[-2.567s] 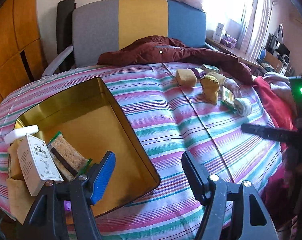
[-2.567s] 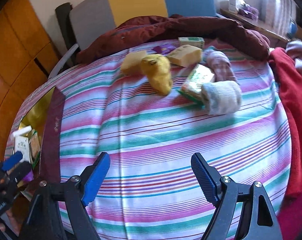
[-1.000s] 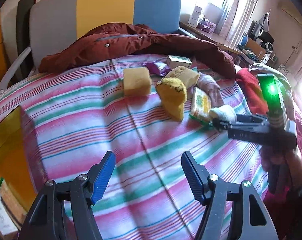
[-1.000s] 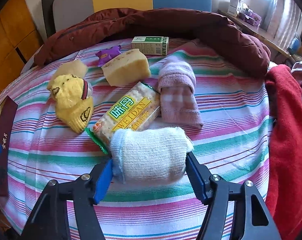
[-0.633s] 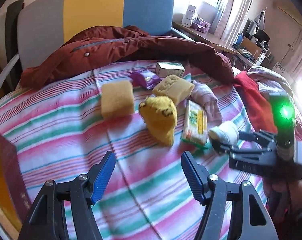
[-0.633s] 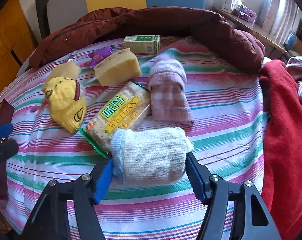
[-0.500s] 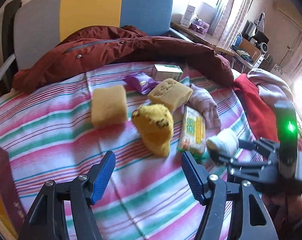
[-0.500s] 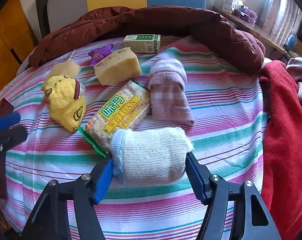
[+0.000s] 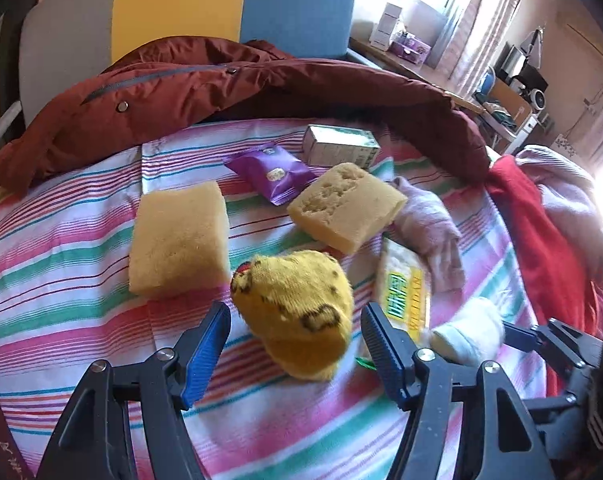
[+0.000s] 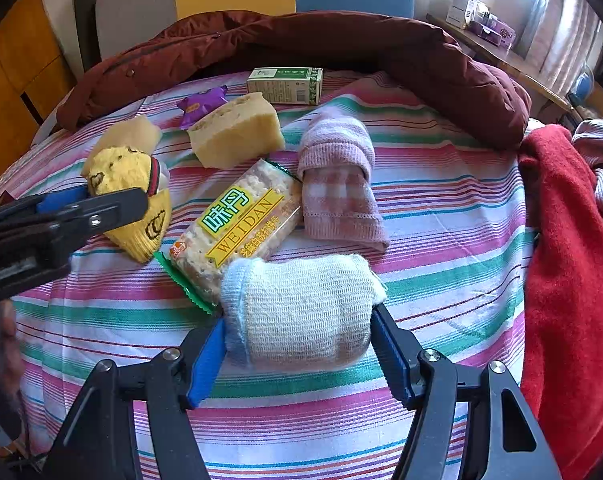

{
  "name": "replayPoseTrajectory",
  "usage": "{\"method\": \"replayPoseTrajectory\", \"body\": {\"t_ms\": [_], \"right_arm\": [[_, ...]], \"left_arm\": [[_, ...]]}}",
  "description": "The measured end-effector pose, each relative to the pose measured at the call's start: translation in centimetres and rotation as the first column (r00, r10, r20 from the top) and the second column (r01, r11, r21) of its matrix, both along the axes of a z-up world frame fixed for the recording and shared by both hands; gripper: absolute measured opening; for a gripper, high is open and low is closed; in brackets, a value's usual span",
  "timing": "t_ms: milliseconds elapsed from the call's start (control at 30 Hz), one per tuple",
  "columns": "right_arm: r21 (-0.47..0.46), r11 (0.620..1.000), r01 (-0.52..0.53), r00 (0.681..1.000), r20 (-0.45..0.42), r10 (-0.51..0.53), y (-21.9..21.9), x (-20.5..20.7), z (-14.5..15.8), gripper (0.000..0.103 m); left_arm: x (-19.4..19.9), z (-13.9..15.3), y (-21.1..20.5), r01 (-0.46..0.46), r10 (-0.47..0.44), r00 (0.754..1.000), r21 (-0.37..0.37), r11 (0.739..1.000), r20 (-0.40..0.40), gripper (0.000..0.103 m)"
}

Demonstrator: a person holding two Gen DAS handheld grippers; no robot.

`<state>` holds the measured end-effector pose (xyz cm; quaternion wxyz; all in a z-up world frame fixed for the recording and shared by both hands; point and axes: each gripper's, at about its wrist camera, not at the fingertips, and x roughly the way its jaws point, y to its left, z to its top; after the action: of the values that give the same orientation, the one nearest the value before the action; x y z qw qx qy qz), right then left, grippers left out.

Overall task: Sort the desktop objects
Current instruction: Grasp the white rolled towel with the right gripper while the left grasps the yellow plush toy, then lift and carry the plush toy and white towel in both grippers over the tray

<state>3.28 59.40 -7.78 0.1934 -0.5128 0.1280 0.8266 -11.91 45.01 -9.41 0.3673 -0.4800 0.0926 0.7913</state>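
The right gripper (image 10: 297, 340) has its blue-padded jaws pressed against both ends of a rolled white knit sock (image 10: 299, 310), which fills the gap between them and lies on the pink, green and white striped cloth (image 10: 441, 280). The left gripper (image 9: 295, 340) stands wide apart, holding nothing, with a rolled yellow sock with brown markings (image 9: 297, 312) lying between its fingertips, clear of both pads. From the white sock, a clear-wrapped cracker packet with a yellow and green label (image 10: 241, 228) touches it at eleven o'clock, and a folded pale pink sock (image 10: 337, 184) lies at twelve, just beside the packet. Farther out at eleven sits a yellow sponge block (image 10: 237, 132), with a purple snack sachet (image 10: 201, 104) behind it and a small green and white carton (image 10: 287, 84) near twelve. From the yellow sock, a second flat yellow sponge (image 9: 179, 236) lies at ten o'clock, just beside it. A dark red padded jacket (image 10: 341, 44) lines the far edge of the cloth, and a red fleece blanket (image 10: 569, 260) banks up along the three o'clock side. Bare striped cloth lies between the white sock and the blanket, and at the near edge below both grippers.
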Motion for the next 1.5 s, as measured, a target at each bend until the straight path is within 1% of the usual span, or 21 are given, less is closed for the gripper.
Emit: {"method": "replayPoseTrajectory", "body": {"t_ms": [100, 167, 200, 300, 400, 533, 800, 1033, 1167, 1333, 1500], "right_arm": [[0.001, 1.0, -0.001, 1.0, 0.001, 0.001, 0.0, -0.1, 0.0, 0.069], [0.001, 1.0, -0.002, 1.0, 0.001, 0.002, 0.0, -0.1, 0.0, 0.069], [0.001, 1.0, -0.001, 1.0, 0.001, 0.001, -0.1, -0.1, 0.0, 0.069], [0.006, 1.0, -0.006, 1.0, 0.002, 0.006, 0.1, 0.0, -0.2, 0.069], [0.016, 1.0, -0.014, 1.0, 0.004, 0.014, 0.1, -0.1, -0.3, 0.069], [0.016, 1.0, -0.014, 1.0, 0.001, 0.014, 0.2, -0.2, -0.3, 0.069], [0.022, 0.999, -0.027, 1.0, 0.002, 0.027, 0.1, -0.1, -0.5, 0.068], [0.029, 0.999, -0.034, 0.999, 0.003, 0.034, 0.0, -0.2, -0.6, 0.068], [0.033, 0.999, -0.041, 0.999, 0.003, 0.041, -0.1, -0.1, -0.6, 0.068], [0.028, 0.998, -0.056, 0.998, -0.002, 0.056, -0.3, -0.1, -0.6, 0.068], [-0.005, 0.994, -0.109, 0.994, -0.021, 0.109, -1.1, -0.5, -0.7, 0.068]], "left_arm": [[-0.3, -0.6, 0.2, -0.017, 0.017, 1.0, -0.009, 1.0, -0.001, 0.061], [-0.4, -0.9, 0.3, -0.019, 0.019, 1.0, -0.01, 1.0, -0.003, 0.052], [-0.3, -0.9, 0.2, -0.019, 0.019, 1.0, -0.005, 1.0, -0.004, 0.045], [0.2, -0.7, 0.1, -0.021, 0.021, 0.999, -0.001, 1.0, -0.042, 0.038], [0.6, -0.6, -0.1, -0.021, 0.02, 0.998, -0.013, 1.0, -0.066, 0.036], [1.6, -0.3, -0.6, -0.018, 0.015, 0.994, -0.026, 1.0, -0.104, 0.035], [4.2, 1.7, -3.1, -0.02, 0.019, 0.983, 0.001, 1.0, -0.185, 0.035], [5.8, 3.4, -5.1, -0.027, 0.03, 0.975, 0.017, 0.999, -0.221, 0.035], [6.6, 4.1, -6.6, -0.039, 0.043, 0.973, 0.022, 0.999, -0.226, 0.035], [7.5, 4.3, -8.2, -0.055, 0.057, 0.972, 0.015, 0.998, -0.227, 0.035], [8.4, 4.4, -9.9, -0.069, 0.07, 0.971, 0.012, 0.998, -0.228, 0.035]]}}
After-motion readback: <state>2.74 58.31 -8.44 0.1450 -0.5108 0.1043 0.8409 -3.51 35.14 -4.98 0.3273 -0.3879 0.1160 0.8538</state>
